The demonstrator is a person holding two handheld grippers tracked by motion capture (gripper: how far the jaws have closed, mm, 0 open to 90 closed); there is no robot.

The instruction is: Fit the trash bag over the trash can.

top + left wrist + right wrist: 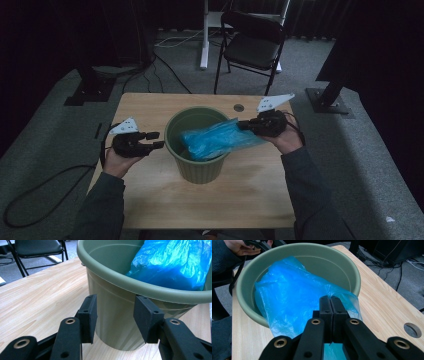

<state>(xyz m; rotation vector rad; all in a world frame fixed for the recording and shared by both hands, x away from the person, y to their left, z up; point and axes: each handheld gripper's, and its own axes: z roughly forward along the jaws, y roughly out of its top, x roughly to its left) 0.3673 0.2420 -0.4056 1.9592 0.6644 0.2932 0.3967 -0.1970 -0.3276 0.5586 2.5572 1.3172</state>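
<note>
Room was dim, w/ black curtains at back & sides. Floor was grey carpet [350,150]. A light wooden table [250,195] w/ a round hole near its far edge stood in the middle. Behind it: a black folding chair [250,45], a white stand leg [204,35], dark stand bases & cables on the floor.
</note>
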